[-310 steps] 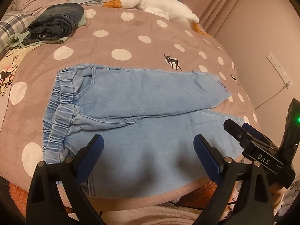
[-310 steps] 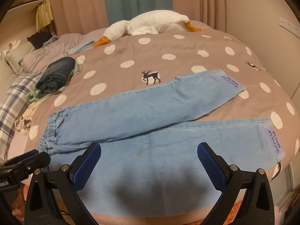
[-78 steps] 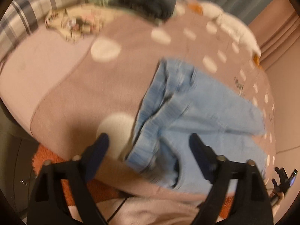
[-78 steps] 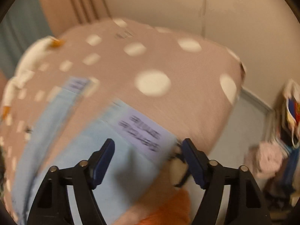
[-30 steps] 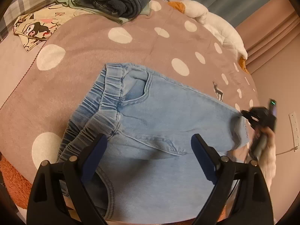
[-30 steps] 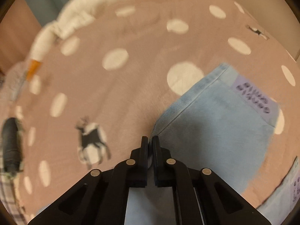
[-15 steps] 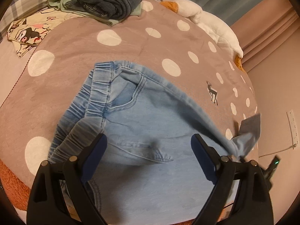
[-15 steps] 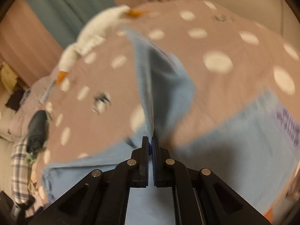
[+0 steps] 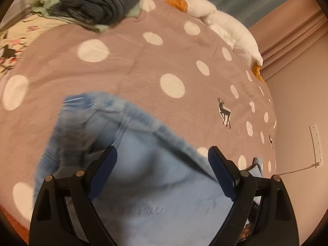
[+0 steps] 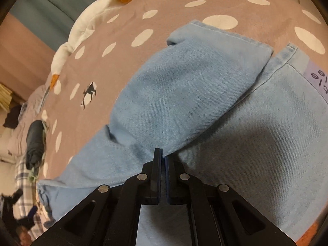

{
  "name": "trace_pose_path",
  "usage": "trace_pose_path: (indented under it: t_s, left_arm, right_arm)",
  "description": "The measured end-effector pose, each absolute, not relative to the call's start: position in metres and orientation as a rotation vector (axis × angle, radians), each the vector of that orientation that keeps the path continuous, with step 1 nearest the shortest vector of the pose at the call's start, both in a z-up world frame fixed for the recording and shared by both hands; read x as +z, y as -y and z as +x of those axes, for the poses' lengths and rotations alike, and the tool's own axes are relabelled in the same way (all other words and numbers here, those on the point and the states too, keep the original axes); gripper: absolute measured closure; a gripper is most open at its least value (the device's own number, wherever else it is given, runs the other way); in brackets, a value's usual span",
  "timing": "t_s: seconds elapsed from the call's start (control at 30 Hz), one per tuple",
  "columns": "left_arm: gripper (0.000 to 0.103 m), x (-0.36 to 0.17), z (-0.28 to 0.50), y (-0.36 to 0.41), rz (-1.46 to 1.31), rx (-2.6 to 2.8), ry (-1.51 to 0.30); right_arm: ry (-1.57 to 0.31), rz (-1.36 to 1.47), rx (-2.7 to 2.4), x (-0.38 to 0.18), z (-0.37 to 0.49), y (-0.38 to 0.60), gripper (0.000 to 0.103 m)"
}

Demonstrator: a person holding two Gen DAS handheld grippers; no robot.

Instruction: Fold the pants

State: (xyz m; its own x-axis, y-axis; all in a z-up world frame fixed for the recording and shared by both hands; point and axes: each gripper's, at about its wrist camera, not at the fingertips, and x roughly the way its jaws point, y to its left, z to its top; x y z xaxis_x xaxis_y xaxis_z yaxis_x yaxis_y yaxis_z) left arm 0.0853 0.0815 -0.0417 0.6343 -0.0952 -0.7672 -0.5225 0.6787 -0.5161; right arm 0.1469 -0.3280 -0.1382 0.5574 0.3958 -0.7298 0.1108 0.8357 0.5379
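Observation:
Light blue denim pants (image 10: 205,106) lie on the polka-dot bed cover (image 10: 164,8). My right gripper (image 10: 163,157) is shut on the edge of the far pant leg, which is pulled over onto the near leg. The near leg's cuff with a lilac label (image 10: 316,75) lies at the right. In the left wrist view the pants (image 9: 143,184) appear blurred, the waistband (image 9: 67,123) at the left. My left gripper (image 9: 162,174) is open and empty just above the pants' seat area.
A pile of dark folded clothes (image 9: 96,6) lies at the far left of the bed cover (image 9: 153,61). A white goose plush (image 9: 221,22) lies along the far edge. A wall with a socket (image 9: 315,141) stands at the right. Curtains hang behind.
My right gripper has carried the far leg down from its lifted position onto the near leg. My left gripper has moved lower and closer to the pants.

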Motion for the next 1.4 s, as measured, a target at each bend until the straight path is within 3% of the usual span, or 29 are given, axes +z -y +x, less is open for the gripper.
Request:
trace_pose_path:
  t_s: [0.13, 0.23, 0.3, 0.33, 0.4, 0.47, 0.77, 1.03, 1.17, 1.23, 1.4]
  left_arm:
    - [0.020, -0.058, 0.120, -0.089, -0.853, 0.264, -0.907]
    - [0.038, -0.076, 0.137, -0.096, -0.882, 0.293, -0.950]
    - [0.068, -0.086, 0.137, -0.098, -0.861, 0.333, -0.972]
    - [0.070, -0.088, 0.131, -0.099, -0.854, 0.351, -0.955]
    - [0.084, -0.090, 0.117, -0.100, -0.883, 0.324, -0.905]
    - [0.088, -0.090, 0.101, -0.098, -0.920, 0.291, -0.884]
    - [0.090, -0.045, 0.013, -0.057, -0.869, 0.172, -0.756]
    - [0.092, -0.100, -0.020, -0.025, -0.843, 0.180, -0.931]
    - [0.087, -0.111, -0.017, -0.033, -0.852, 0.179, -0.906]
    - [0.084, -0.109, -0.015, -0.042, -0.879, 0.167, -0.897]
    - [0.049, -0.091, -0.020, -0.058, -0.883, 0.182, -0.830]
  right_arm:
    - [-0.972, 0.580, 0.185, -0.139, 0.144, 0.329, 0.102]
    - [-0.967, 0.580, 0.188, -0.140, 0.144, 0.329, 0.102]
    - [-0.968, 0.586, 0.190, -0.140, 0.144, 0.330, 0.102]
    - [-0.968, 0.587, 0.192, -0.141, 0.144, 0.330, 0.102]
    - [-0.967, 0.589, 0.192, -0.142, 0.144, 0.331, 0.102]
    - [-0.966, 0.585, 0.188, -0.142, 0.143, 0.330, 0.102]
    - [-0.968, 0.567, 0.129, -0.132, 0.134, 0.334, 0.102]
    - [-0.961, 0.601, 0.099, -0.135, 0.124, 0.351, 0.102]
    - [-0.966, 0.605, 0.107, -0.137, 0.126, 0.351, 0.102]
    - [-0.965, 0.602, 0.106, -0.138, 0.127, 0.350, 0.102]
    - [-0.963, 0.598, 0.111, -0.138, 0.126, 0.351, 0.102]
